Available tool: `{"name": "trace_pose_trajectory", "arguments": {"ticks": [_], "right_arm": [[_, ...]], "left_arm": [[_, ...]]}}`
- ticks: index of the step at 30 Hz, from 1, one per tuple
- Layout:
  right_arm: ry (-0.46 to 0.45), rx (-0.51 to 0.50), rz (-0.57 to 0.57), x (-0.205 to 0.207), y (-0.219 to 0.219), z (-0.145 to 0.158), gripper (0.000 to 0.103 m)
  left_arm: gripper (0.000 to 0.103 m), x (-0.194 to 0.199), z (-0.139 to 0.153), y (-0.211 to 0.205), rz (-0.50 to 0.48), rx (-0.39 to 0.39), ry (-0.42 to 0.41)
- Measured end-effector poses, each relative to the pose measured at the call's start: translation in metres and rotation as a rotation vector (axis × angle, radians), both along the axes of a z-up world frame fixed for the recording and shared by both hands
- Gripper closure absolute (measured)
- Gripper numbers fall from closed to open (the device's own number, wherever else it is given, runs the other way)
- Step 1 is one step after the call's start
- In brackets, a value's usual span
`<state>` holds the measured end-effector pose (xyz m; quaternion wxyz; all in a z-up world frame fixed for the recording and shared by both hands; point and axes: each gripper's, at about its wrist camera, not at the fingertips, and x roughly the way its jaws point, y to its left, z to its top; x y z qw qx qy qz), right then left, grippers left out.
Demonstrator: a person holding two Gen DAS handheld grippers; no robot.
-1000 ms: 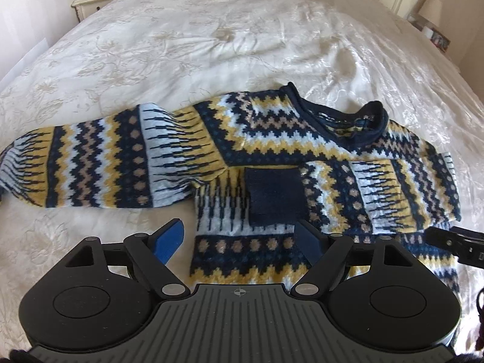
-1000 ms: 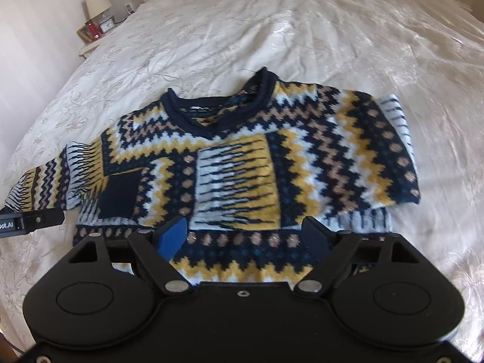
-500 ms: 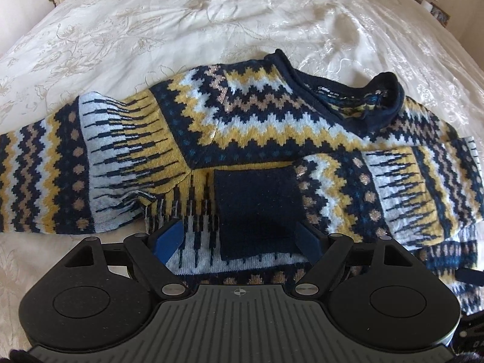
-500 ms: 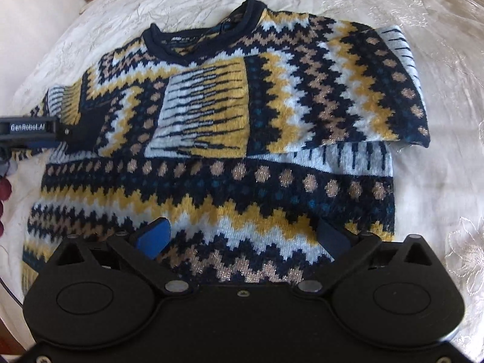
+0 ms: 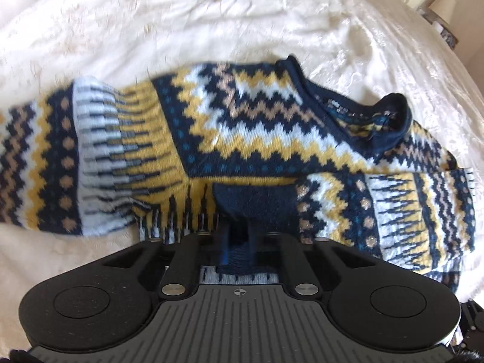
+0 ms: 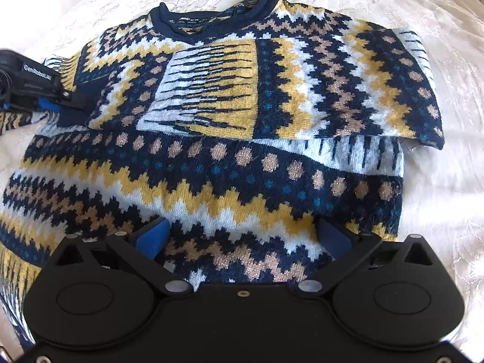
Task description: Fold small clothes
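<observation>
Left wrist view shows the left hand-held gripper [image 5: 239, 236] just closed, its jaws pinching the navy cuff [image 5: 254, 199] of the sweater [image 5: 242, 133]; that sleeve is folded across the chest, and the other sleeve [image 5: 60, 163] stretches out flat to the left. Right wrist view has the right hand-held gripper [image 6: 242, 236] spread wide over the sweater's lower body, pads not pressing the knit. Beyond lies the navy collar [image 6: 211, 15], then the cream bedspread [image 6: 423, 9] the garment rests on.
</observation>
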<state>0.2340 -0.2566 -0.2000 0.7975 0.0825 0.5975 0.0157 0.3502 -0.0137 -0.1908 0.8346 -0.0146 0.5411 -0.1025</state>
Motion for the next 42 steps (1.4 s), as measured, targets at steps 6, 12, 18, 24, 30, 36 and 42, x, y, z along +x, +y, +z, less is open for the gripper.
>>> {"name": "trace_pose_trajectory", "arguments": {"ticks": [6,12,18,24,30,36,42], "right_arm": [[0.031,0.082,-0.048,0.007,-0.016,0.012,0.001],[-0.059,0.086,-0.219,-0.004,-0.055,0.037,0.001],[-0.078,0.066,-0.290,0.000,-0.082,0.045,0.001],[-0.063,0.080,-0.251,0.009,-0.074,0.039,0.001],[-0.055,0.102,-0.190,0.006,-0.057,0.039,0.001],[-0.052,0.106,-0.184,0.002,-0.055,0.040,0.001],[-0.095,0.078,-0.247,0.000,-0.075,0.049,0.001]], "left_arm": [[0.102,-0.005,0.043,0.015,0.022,0.019,-0.169],[0.102,0.020,0.045,0.052,0.142,0.064,-0.162],[0.085,0.015,0.031,0.054,0.092,-0.140,-0.048],[0.074,0.000,0.008,0.025,-0.010,-0.133,0.011],[0.072,0.003,-0.011,0.020,0.016,-0.127,0.061],[0.097,-0.010,0.028,0.013,-0.032,-0.074,-0.098],[0.097,-0.003,0.058,0.040,0.020,-0.016,-0.191]]}}
